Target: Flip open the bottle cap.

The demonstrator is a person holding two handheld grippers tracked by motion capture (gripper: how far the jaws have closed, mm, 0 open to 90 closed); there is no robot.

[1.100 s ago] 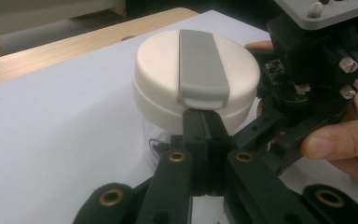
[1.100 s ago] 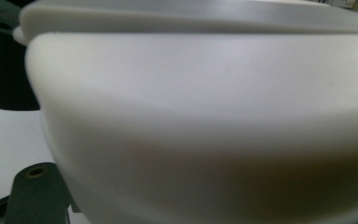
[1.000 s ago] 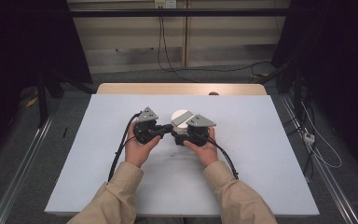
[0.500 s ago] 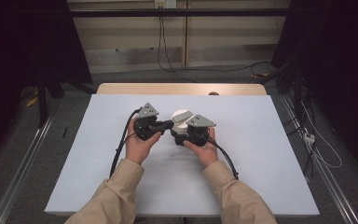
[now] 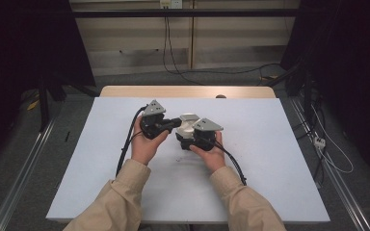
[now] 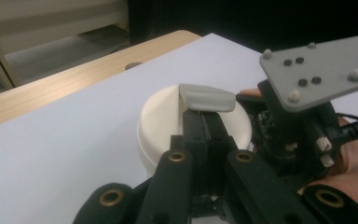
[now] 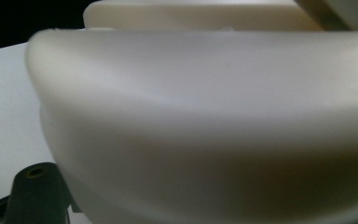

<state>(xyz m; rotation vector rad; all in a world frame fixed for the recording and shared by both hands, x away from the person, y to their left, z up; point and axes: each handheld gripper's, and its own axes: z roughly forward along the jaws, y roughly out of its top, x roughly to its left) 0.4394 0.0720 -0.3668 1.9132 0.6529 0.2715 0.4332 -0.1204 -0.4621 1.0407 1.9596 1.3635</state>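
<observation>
At mid-table sits your round white container (image 5: 187, 126), between both grippers; your left gripper (image 6: 204, 122) has its jaws pressed together, tips just under the grey tab (image 6: 207, 97) on the lid; your right gripper (image 5: 189, 138) is closed narrow against the container's near wall, so it is the nearer one.

lab: dark curtains (image 5: 24, 43), dangling cables (image 5: 173, 48)
</observation>
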